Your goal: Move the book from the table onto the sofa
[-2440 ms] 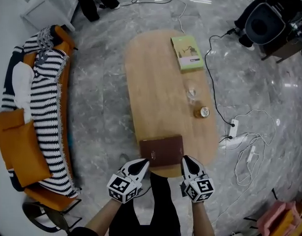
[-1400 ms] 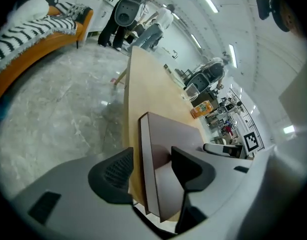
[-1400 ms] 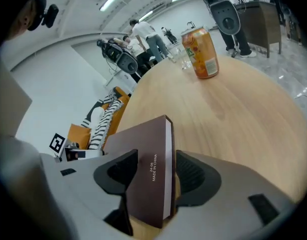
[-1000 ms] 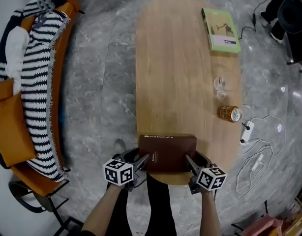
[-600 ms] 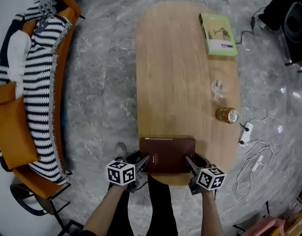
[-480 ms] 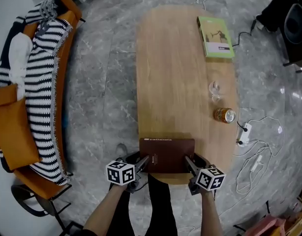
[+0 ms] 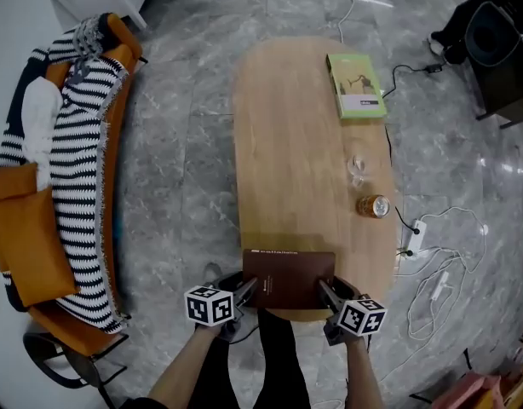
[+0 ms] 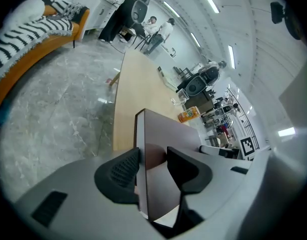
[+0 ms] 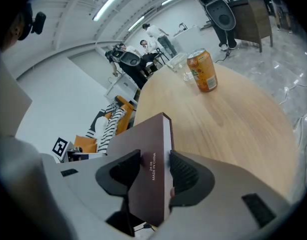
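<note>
two grippers on one book, close to the body. the left gripper [image 7: 244, 290] pinches the left short edge of the brown book [image 7: 289, 273], and the right gripper [image 7: 324, 288] pinches the right short edge. in each gripper view the pads sit against both covers with the book's thickness between them. the jaws on both sides have just been closing, and the book is what they close on. no slack shows at either pad.

book position: held flat between the two grippers, over the near end of the wooden table [image 7: 287, 143]. a soft shadow lies on the wood just beyond its far edge. the right gripper view shows its corner standing above the table top. i judge it clear of the surface, or nearly so. contact under the near edge is hidden by the book itself.

further along the table, all untouched: an orange can [image 7: 372, 205], a small glass [image 7: 357, 167] just beyond it, and a green book [image 7: 355, 86] toward the far end.

the sofa [image 7: 67, 336] lies well apart, across the grey floor [image 7: 176, 194] on the person's left. it is orange, with a striped throw [image 7: 78, 169] draped along it. the brown book is not on it yet.

progress, as judged: grasp made, lift apparently begun. left to do: carry the book leftward over the floor gap, lower it onto the seat, then open both grips. early stage, with most of the travel still ahead.
</note>
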The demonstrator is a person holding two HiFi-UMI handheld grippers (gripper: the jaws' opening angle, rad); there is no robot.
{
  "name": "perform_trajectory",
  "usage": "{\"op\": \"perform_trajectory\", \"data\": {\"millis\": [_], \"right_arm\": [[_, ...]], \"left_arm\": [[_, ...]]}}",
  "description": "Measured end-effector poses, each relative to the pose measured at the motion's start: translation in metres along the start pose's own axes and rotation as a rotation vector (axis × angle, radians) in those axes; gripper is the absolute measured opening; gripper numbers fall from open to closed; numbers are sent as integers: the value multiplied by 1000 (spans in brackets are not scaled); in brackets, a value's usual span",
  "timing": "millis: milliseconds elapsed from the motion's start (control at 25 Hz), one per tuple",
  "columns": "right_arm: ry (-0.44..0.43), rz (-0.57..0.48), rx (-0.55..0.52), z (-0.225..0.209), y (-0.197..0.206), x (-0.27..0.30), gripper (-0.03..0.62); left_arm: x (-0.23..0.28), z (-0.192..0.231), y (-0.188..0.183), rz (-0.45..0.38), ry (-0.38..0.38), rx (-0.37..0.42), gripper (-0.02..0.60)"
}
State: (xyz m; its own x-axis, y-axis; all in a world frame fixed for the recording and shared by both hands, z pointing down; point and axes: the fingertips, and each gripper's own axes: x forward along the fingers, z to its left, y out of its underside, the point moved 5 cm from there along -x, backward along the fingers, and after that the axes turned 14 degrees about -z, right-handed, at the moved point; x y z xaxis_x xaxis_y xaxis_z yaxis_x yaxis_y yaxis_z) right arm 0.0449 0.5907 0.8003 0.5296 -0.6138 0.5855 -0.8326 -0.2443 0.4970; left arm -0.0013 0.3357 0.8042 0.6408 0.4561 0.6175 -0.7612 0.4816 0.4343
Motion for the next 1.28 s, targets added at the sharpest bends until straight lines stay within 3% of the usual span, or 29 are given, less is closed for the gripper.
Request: {"op": "perform_trajectory", "data": {"millis": [800, 1280], "right_arm": [[5, -239, 61, 152, -87, -148, 198], [-17, -291, 22, 207, -114, -218, 196]], "left_arm": [[-145, -149, -112, 15, 108, 204, 181], [-210, -213, -134, -33, 147, 264, 181]]}}
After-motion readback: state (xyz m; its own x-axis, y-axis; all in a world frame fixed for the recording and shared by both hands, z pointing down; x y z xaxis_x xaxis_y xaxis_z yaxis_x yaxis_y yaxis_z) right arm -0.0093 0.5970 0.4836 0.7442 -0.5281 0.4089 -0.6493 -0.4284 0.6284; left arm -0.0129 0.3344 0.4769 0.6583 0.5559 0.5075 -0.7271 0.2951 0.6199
